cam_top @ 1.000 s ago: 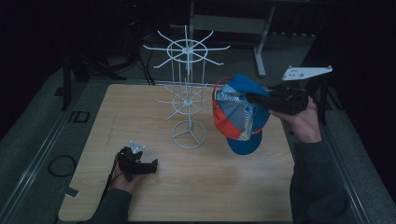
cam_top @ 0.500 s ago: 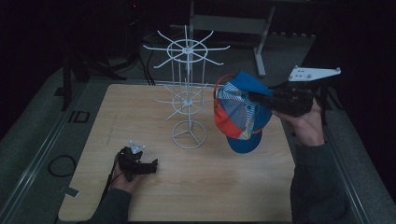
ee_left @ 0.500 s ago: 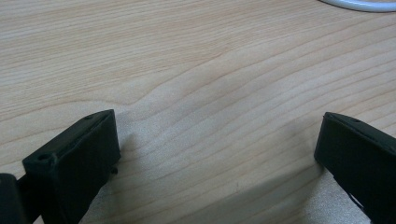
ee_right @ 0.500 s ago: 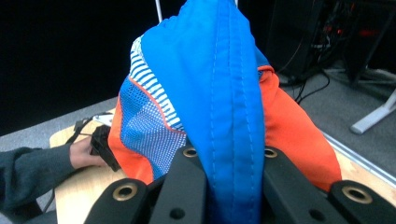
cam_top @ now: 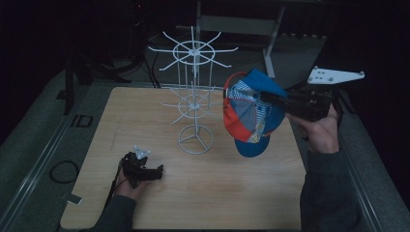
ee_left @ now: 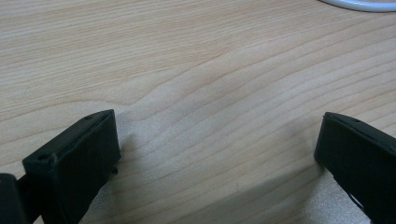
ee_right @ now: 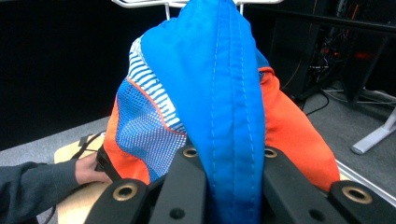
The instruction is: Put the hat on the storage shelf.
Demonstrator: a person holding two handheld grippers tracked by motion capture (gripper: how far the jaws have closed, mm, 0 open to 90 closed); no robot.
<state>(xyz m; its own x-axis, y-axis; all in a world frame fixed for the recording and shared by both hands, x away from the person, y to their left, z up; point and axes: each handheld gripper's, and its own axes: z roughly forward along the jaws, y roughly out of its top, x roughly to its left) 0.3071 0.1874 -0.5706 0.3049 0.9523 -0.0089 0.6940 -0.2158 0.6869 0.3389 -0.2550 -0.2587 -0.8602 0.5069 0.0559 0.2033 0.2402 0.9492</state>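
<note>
Right claw [cam_top: 270, 98] clamps the blue-and-orange mesh cap [cam_top: 251, 113]; left claw [cam_top: 153, 173], spread empty, rests on the wooden counter [cam_top: 241, 193]. We should align cap with a white wire rack [cam_top: 193, 96] prong.

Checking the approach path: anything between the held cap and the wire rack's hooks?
Nothing visible. The cap, clamped in the right gripper, hangs in the air just right of the white wire rack. The left gripper rests low on the table, away from that gap.

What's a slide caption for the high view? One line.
Right gripper holds a cap beside the white rack; left gripper rests open on the table.
</note>
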